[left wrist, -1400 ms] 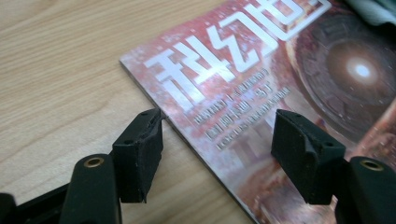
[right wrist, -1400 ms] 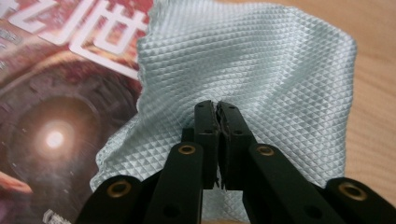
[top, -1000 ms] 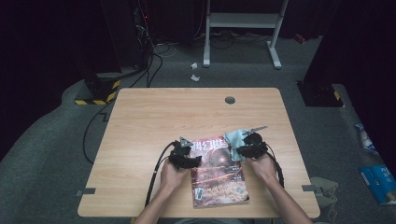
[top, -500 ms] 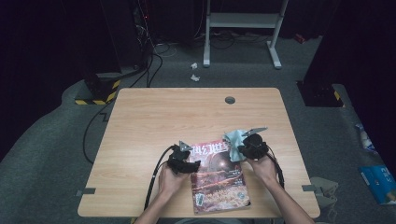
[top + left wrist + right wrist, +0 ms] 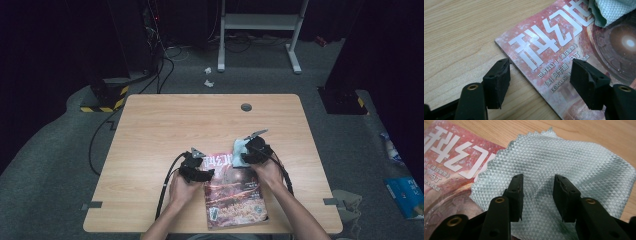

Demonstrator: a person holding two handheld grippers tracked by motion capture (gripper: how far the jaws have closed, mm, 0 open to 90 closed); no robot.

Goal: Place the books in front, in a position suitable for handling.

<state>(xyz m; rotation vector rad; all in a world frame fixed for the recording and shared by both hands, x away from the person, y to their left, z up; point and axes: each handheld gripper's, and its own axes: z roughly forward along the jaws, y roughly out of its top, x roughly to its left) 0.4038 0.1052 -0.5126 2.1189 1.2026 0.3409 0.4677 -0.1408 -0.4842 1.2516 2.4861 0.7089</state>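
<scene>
A red magazine (image 5: 232, 192) with large white characters lies on the near middle of the wooden table (image 5: 165, 130). A light blue textured cloth (image 5: 239, 149) rests partly on its far right corner and partly on the wood. My left gripper (image 5: 196, 170) is open at the magazine's left edge. In the left gripper view, the left gripper (image 5: 540, 80) has one jaw over the wood and one over the cover (image 5: 564, 50); the cloth (image 5: 611, 10) shows at top right. My right gripper (image 5: 255, 150) is open, low over the cloth (image 5: 574, 162); the right gripper (image 5: 537, 192) has a small ridge of fabric between its jaws.
A round grommet hole (image 5: 246, 107) sits near the table's far edge. A black cable (image 5: 167, 185) trails from the left gripper over the near edge. Behind the table stand a white frame (image 5: 260, 22) and a dark cabinet; scraps lie on the grey floor.
The magazine has slid slightly toward the near edge with the left gripper. The right gripper has shifted a little left onto the cloth.
</scene>
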